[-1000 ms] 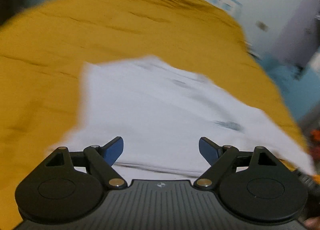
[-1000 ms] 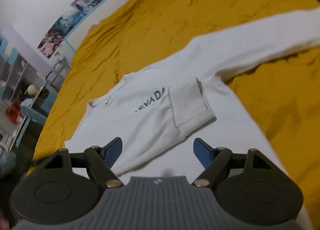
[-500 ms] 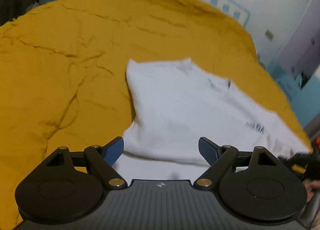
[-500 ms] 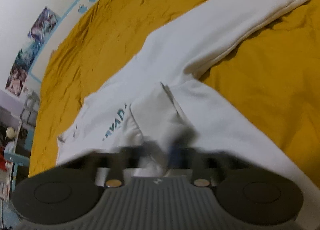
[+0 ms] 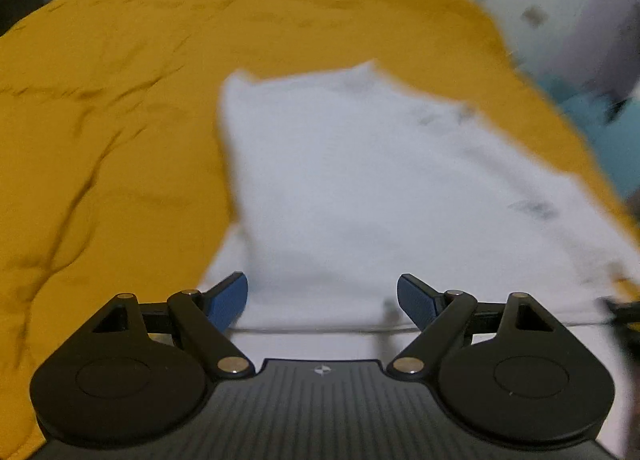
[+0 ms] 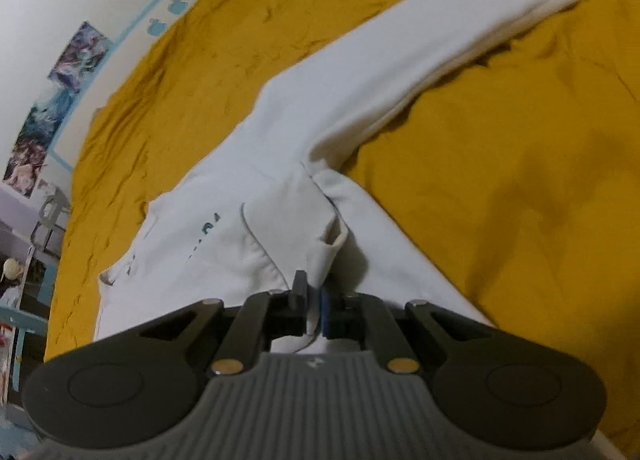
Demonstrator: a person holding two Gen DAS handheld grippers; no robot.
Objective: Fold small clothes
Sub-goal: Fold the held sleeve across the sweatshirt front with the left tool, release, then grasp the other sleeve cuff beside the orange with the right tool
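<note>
A white long-sleeved sweatshirt (image 6: 248, 164) with blue lettering lies on a mustard-yellow bed cover (image 6: 520, 164). One sleeve (image 6: 460, 24) stretches out to the far right. The other sleeve is folded over the chest, and my right gripper (image 6: 314, 306) is shut on its cuff (image 6: 332, 244). In the left wrist view the sweatshirt (image 5: 360, 188) is blurred, lying flat ahead. My left gripper (image 5: 322, 296) is open and empty just above the garment's near edge.
The yellow cover (image 5: 100, 100) spreads wide to the left of the sweatshirt. A white wall with posters (image 6: 60, 92) stands beyond the bed. Furniture (image 6: 24, 300) stands at the bed's left side.
My right gripper has shut on the cuff of the folded sleeve and lifted it slightly. My left gripper stays open and has shifted over the garment's near edge.
</note>
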